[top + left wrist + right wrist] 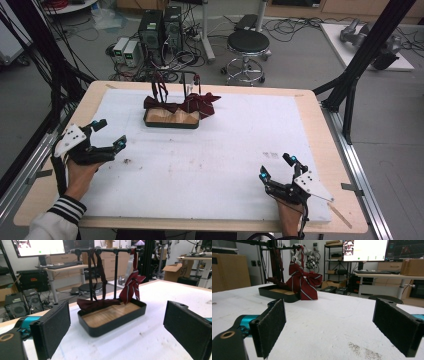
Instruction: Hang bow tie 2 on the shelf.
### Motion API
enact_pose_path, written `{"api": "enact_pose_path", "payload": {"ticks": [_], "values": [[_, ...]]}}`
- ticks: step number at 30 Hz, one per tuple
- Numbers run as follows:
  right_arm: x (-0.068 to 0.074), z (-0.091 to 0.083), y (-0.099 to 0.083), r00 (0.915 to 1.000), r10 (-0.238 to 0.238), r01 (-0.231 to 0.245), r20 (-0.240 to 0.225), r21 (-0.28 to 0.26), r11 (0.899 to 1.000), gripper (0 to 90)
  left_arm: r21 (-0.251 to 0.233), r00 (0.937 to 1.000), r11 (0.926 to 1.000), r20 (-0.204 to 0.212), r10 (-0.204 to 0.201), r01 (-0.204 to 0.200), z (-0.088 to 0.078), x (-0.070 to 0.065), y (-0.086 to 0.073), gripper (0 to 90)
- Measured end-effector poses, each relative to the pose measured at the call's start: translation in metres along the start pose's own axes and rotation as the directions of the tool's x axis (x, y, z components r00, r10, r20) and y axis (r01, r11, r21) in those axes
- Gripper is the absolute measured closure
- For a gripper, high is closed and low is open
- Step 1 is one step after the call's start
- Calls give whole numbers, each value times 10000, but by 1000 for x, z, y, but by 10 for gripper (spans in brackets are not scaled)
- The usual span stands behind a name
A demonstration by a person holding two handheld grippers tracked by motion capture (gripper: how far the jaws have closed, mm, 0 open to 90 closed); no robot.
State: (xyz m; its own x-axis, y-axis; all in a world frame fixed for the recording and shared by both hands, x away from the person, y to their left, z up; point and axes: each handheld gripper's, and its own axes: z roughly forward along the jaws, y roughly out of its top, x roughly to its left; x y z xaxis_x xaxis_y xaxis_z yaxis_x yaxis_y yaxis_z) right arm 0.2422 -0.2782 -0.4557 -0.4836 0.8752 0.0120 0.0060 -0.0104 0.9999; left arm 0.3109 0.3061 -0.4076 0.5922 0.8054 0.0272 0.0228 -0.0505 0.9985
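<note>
The left claw [110, 133] sits at the left edge of the table [310, 107], held in a hand [80, 172] that comes out of a striped cuff, and its jaws stand wide apart with nothing between them. The right claw [276, 167] is near the front right corner of the white mat [225, 150], well apart from the left one, and its jaws are also spread wide and empty. In the left gripper view the black pads [53, 327] frame a black tray [112, 320] with a wooden floor, which stands on the mat toward the far side of the table, nearer the left claw than the right. A black rack [107, 251] of pipe rises from the tray, with a crossbar on top. Dark red ties hang from that bar: one dark tie [98, 270] drops into the tray and pools on the wood at its left end, and a striped red tie [131, 286] hangs at the right, its lower end reaching down near the tray's far rim. In the right gripper view the striped tie spreads like a bow [303, 281] over the tray's near edge and touches the mat. A few dark specks mark the mat near each claw. Beyond the table stand a stool [247, 45] and computer towers [160, 30] on the floor.
</note>
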Motion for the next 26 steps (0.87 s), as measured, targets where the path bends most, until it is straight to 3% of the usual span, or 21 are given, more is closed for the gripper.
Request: {"api": "enact_pose_path", "payload": {"ticks": [7,12,16,21,23,26], "values": [[0,0,0,10000,-27,27,80,20,10000,106,-286,9999,9996,130,-69,72,-18,-13,-19,76],[0,0,0,9999,-23,23,158,-1,10000,105,-490,9994,9986,294,206,-191,-21,-23,-25,77],[0,0,0,9998,-43,43,172,1,10000,106,-747,9996,9972,268,23,-3,-24,-24,-34,81],[0,0,0,9997,-143,143,173,-11,9999,106,-705,9996,9972,163,-221,232,-26,-22,-48,82],[1,0,0,9998,-74,74,187,3,10000,106,-978,9985,9937,127,-539,549,-28,-20,-47,82],[0,0,0,9997,-151,151,186,4,9999,105,-894,9980,9940,84,-633,638,-29,-18,-49,82]]}}
